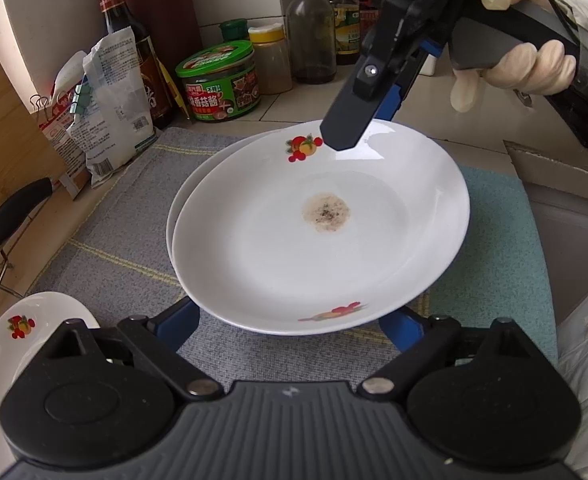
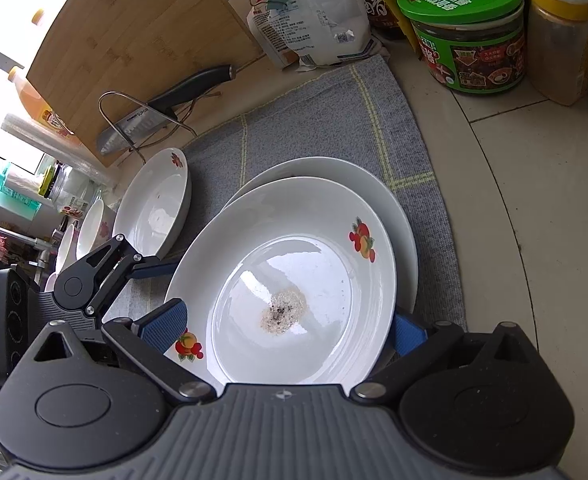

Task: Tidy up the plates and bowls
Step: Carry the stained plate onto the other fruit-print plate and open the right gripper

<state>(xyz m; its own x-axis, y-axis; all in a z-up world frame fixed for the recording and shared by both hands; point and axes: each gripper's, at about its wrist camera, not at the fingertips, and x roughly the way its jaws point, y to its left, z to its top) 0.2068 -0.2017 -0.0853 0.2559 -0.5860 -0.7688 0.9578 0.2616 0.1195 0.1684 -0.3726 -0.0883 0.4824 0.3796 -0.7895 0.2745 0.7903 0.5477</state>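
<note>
On the grey cloth [image 1: 133, 264], the top plate [image 1: 318, 240] with a speckled stain sits stacked on another plate [image 2: 398, 208]. The left gripper [image 1: 294, 322] and right gripper [image 2: 289, 328] stand wide at opposite rims; whether either grips it I cannot tell. A third plate [image 2: 153, 204] lies nearby.

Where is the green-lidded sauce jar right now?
The green-lidded sauce jar stands on the tiled counter behind the grey mat, between a white packet and a yellow-capped spice jar; upper right in the right wrist view.
</note>
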